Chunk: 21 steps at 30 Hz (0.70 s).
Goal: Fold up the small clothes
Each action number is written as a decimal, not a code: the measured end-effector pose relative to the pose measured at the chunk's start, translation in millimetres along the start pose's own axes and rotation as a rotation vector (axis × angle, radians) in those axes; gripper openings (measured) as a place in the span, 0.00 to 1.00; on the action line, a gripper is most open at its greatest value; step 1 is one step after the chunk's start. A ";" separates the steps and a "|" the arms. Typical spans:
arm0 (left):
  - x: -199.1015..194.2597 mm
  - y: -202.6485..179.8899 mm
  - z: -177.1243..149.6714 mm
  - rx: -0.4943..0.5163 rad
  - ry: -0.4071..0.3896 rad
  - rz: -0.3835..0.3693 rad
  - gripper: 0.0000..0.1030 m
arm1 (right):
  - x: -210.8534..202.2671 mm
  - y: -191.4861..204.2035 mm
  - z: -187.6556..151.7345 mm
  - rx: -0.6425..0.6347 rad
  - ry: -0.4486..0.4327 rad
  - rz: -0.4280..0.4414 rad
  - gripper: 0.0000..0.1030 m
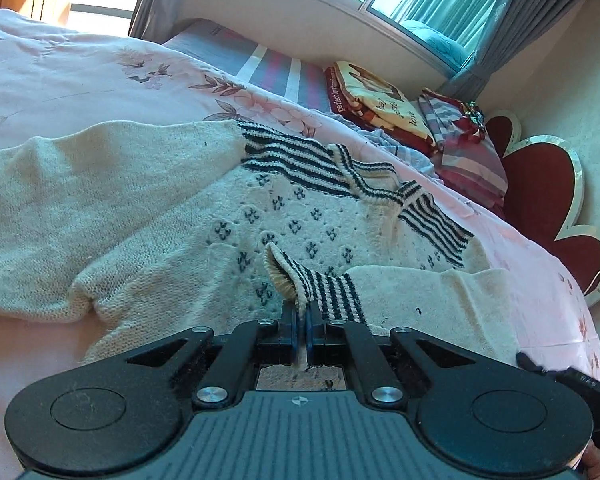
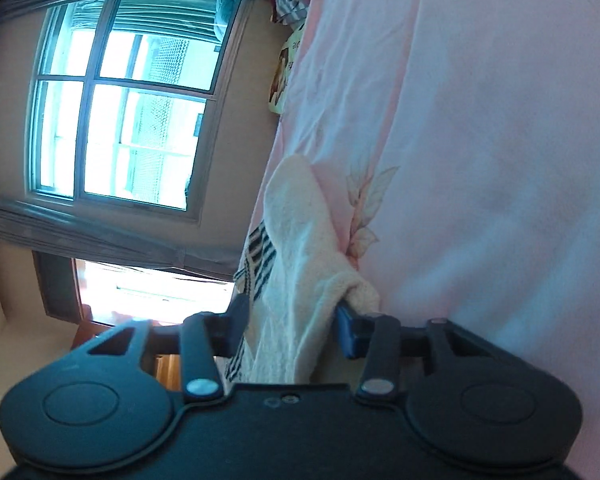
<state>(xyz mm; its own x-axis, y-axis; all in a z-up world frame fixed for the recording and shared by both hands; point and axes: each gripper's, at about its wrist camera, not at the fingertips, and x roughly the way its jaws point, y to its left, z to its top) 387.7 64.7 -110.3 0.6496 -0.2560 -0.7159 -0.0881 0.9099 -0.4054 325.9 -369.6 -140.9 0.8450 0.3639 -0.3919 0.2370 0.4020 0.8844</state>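
Observation:
A small cream knitted sweater with black-and-white striped neck, hem and cuffs lies spread on a pink floral bedspread. My left gripper is shut on the striped cuff of one sleeve, which is drawn over the sweater's body. In the right wrist view the camera is rolled sideways. My right gripper has its jaws apart, with cream knit of the sweater lying between the fingers and bunched over the right finger. A striped edge shows beside it.
Folded blankets and pillows are stacked at the head of the bed, by a red heart-shaped headboard. A window with grey curtains is beyond the bed. The pink bedspread fills the right wrist view's right side.

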 end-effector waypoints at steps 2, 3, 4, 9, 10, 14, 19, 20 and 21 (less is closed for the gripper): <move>1.2 -4.7 -1.7 0.038 -0.005 0.044 0.04 | -5.3 3.0 -0.9 -0.067 -0.032 -0.014 0.06; 6.3 -5.8 -3.5 0.054 0.011 0.072 0.04 | -4.2 2.1 -1.6 -0.086 -0.033 -0.042 0.06; 12.2 -5.6 -6.1 0.061 0.029 0.089 0.04 | 1.0 -1.2 -3.1 -0.102 -0.021 -0.077 0.04; 18.3 -11.4 -15.7 0.118 0.018 0.132 0.04 | 1.9 11.9 -5.6 -0.212 0.001 -0.110 0.03; 18.4 -12.2 -15.8 0.124 0.017 0.135 0.04 | 2.2 14.5 -5.1 -0.231 0.018 -0.111 0.04; 17.1 -12.5 -16.8 0.139 0.011 0.133 0.04 | -19.1 50.5 -11.6 -0.491 0.026 -0.111 0.20; 15.4 -12.6 -18.8 0.125 -0.006 0.132 0.04 | 4.7 72.1 -9.2 -0.644 0.057 -0.125 0.17; 15.0 -13.0 -18.6 0.125 -0.006 0.133 0.04 | 16.1 68.8 -8.6 -0.666 0.080 -0.163 0.13; 15.0 -13.0 -18.5 0.125 -0.006 0.132 0.04 | 25.3 63.2 -8.6 -0.682 0.101 -0.213 0.06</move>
<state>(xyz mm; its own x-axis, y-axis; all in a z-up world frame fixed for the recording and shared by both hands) 384.7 43.0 -126.3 0.6428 -0.1302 -0.7549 -0.0783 0.9691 -0.2339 358.1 -327.7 -97.1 0.7572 0.2819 -0.5892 0.0119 0.8959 0.4440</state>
